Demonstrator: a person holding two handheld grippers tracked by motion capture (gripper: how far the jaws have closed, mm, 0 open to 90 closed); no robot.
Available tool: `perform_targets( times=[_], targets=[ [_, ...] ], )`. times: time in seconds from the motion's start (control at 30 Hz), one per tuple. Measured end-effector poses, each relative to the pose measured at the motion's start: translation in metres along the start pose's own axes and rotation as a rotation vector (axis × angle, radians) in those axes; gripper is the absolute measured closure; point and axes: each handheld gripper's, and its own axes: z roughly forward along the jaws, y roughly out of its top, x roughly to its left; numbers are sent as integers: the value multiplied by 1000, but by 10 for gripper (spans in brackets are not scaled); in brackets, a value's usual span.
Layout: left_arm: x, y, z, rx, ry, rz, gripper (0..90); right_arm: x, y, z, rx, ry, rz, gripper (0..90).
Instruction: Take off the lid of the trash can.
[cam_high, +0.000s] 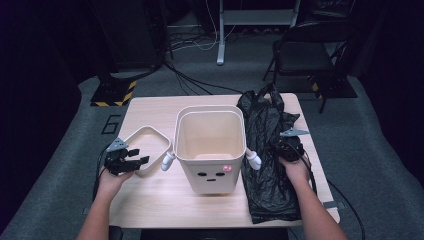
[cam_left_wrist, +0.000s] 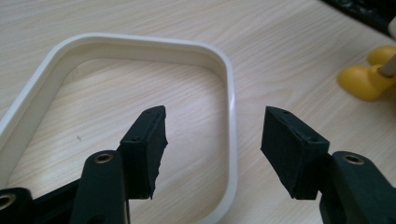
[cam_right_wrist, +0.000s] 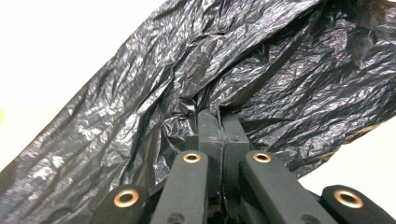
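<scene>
A white bin (cam_high: 209, 145) with a small face on its front stands open in the middle of the wooden table (cam_high: 165, 200). To its left lies a white rounded-square ring (cam_high: 150, 145). My left gripper (cam_high: 139, 160) hovers at the ring's near corner, jaws open with nothing between them; in the left gripper view the ring's rim (cam_left_wrist: 229, 93) runs between the jaws of my left gripper (cam_left_wrist: 212, 135). A crumpled black plastic bag (cam_high: 267, 150) lies right of the bin. My right gripper (cam_high: 290, 147) is shut on a fold of the bag (cam_right_wrist: 280, 70), the film pinched at the tips of my right gripper (cam_right_wrist: 219, 119).
Small white arms stick out from the bin's sides (cam_high: 168, 161). A yellow rounded piece (cam_left_wrist: 364, 81) sits on the table at the right of the left gripper view. Beyond the table are a black chair (cam_high: 305, 50), floor cables and a desk leg (cam_high: 220, 35).
</scene>
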Motion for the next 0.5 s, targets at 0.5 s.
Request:
perform_targets(
  times=[0.5],
  targets=[
    [-21,41,-28,-80,-66,37,350,-3,32,-36,-71,99,12,895]
  ],
)
